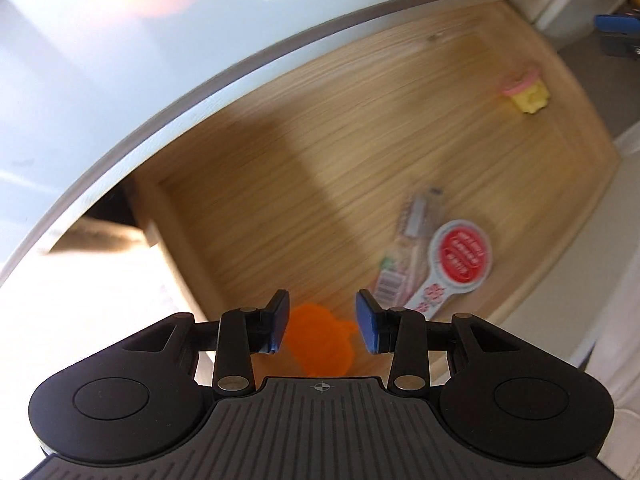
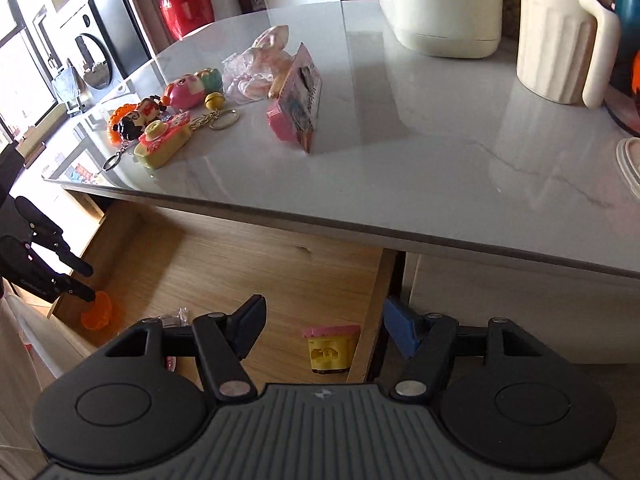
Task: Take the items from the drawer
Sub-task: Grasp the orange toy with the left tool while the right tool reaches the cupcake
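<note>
In the open drawer (image 2: pixel 224 264), the orange toy (image 1: pixel 320 338) is framed by the half-open, empty left gripper (image 1: pixel 322 326). The yellow toy (image 2: pixel 330 350) is faced by the wide, empty right gripper (image 2: pixel 324 330). Both pads should be lowered fully before closing.

Left wrist view looks steeply down, from close above, into the open wooden drawer (image 1: pixel 280 184) beneath the grey tabletop (image 1: pixel 100 80). Right wrist view stands further back, angled downward across tabletop and drawer front. Both share the drawer, the orange item (image 1: pixel 320 344) and the yellow-pink toy (image 2: pixel 330 348).
</note>
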`<state>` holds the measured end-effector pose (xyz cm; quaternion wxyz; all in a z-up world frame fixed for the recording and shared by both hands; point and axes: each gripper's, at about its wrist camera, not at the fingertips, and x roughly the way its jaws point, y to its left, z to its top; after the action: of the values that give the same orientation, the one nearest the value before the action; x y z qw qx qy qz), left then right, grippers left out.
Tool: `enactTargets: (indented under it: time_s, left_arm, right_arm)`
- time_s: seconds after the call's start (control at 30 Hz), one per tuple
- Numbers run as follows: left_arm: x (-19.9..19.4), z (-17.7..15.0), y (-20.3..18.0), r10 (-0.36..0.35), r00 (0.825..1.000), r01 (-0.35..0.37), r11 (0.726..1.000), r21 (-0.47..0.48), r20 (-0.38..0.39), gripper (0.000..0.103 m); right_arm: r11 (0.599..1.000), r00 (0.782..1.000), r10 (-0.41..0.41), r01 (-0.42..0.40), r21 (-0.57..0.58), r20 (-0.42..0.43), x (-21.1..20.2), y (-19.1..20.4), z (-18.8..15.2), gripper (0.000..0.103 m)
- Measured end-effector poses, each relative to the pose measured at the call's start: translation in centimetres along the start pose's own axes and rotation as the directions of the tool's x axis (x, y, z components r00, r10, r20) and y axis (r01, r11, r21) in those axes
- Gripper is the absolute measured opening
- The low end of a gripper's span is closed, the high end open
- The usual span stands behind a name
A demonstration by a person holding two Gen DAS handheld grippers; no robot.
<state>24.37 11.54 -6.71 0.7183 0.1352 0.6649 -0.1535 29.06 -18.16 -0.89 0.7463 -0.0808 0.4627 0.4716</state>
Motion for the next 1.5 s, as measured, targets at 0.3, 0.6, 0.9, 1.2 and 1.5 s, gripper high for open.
enactTargets:
  time_s: [0.3, 0.6, 0.9, 1.2, 1.5]
  left_arm:
    - [2.3, -1.2, -0.4, -0.033, 0.996, 0.033, 0.999, 0.004, -0.077, 0.041]
    - [4.3, -1.2, -1.1, -0.035, 0.99, 0.035, 0.999, -0.007, -0.139, 0.041]
    - [6.8, -0.3, -2.1, 0.029, 0.974, -0.011, 0.996, 0.083, -0.223, 0.021]
    - [4.8, 0.9, -3.1, -0.016, 0.996, 0.025, 0.994, 0.105, -0.086, 0.013]
    - [-0.1, 0.7, -4.1, -0.208, 0.962, 0.197, 0.977, 0.078, 0.176, 0.009]
  right_arm:
    - [1.0, 1.0, -0.008, 0.008, -0.025, -0.013, 0.0, 0.3, -0.1, 0.067]
    - [0.999, 0.999, -0.017, 0.016, -0.03, -0.03, 0.4, 0.3, 0.0, 0.067]
    - [0.999, 0.999, -0.027, 0.025, -0.036, -0.047, 0.8, 0.3, 0.0, 0.067]
    - [0.999, 0.998, -0.024, 0.022, -0.041, -0.05, 0.9, 0.1, 0.0, 0.067]
    - [0.912, 0.979, -0.071, -0.013, -0.409, -0.189, 2.9, 5.1, -1.6, 0.065]
